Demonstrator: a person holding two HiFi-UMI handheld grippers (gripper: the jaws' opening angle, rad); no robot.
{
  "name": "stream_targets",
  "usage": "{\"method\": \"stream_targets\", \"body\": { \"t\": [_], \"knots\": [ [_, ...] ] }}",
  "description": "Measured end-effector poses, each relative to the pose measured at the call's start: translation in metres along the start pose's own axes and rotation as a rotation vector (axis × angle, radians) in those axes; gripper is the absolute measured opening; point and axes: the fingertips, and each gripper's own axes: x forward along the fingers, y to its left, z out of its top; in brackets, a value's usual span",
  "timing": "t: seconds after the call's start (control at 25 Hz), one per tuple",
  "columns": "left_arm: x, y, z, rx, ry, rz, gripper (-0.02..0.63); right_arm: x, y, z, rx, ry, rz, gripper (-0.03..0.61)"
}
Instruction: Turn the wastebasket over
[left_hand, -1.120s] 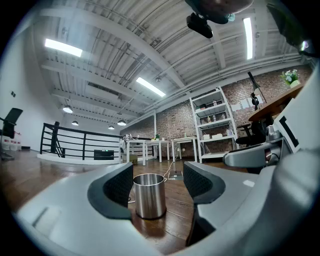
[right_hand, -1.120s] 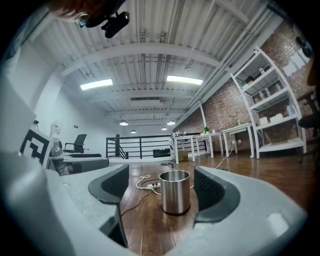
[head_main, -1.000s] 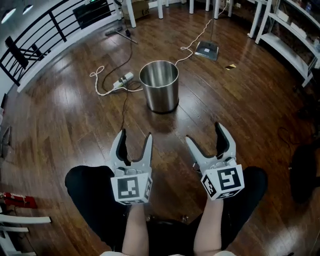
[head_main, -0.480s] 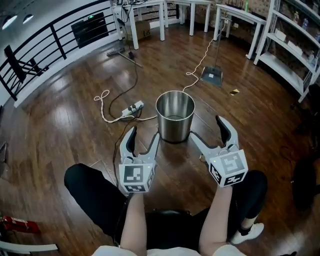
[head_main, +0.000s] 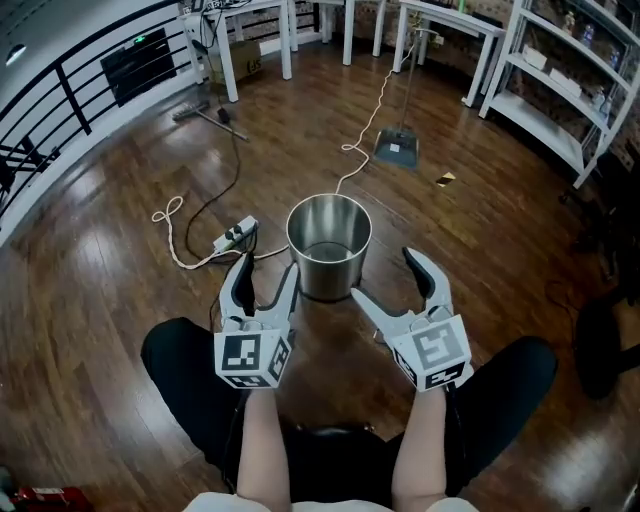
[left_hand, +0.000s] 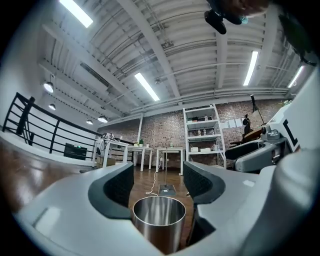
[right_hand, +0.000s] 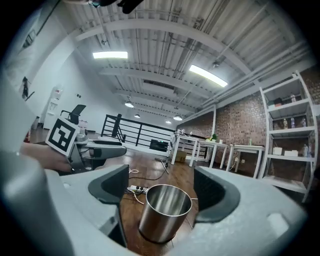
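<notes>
Wood floor (head_main: 480, 250): wastebasket (head_main: 328, 245) upright, power strip (head_main: 234, 235), maybe dustpan (head_main: 397, 150).

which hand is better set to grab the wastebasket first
Probably left: the left gripper has its open jaws close beside the wastebasket, which sits centred between them in its view; the right gripper stands further off.

Wastebasket (head_main: 328, 278) smooth shiny metal; floor (head_main: 100, 285) glossy wood planks; left claw (head_main: 268, 268) matt plastic, seemingly.

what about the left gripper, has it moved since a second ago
Yes. The left gripper has gone forward, toward the wastebasket: a strip of bare floor lay between them a second ago, and now its fingers stand close by its left side.
</notes>
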Motion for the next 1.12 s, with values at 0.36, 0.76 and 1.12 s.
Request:
{"method": "stream_targets", "body": {
  "t": [0.36,0.76,1.12],
  "knots": [
    [0.007,0.022,-0.008,0.016,0.029,0.076,0.319,0.032,-0.005,-0.012,0.074,0.018,0.021,0.394],
    [0.007,0.061,-0.048,0.023,0.096,0.128,0.304,0.146,0.064,-0.094,-0.054,0.260,0.233,0.369],
    [-0.002,0.093,-0.091,-0.062,0.179,0.152,0.301,0.233,0.091,-0.213,-0.342,0.657,0.316,0.250]
  ]
}}
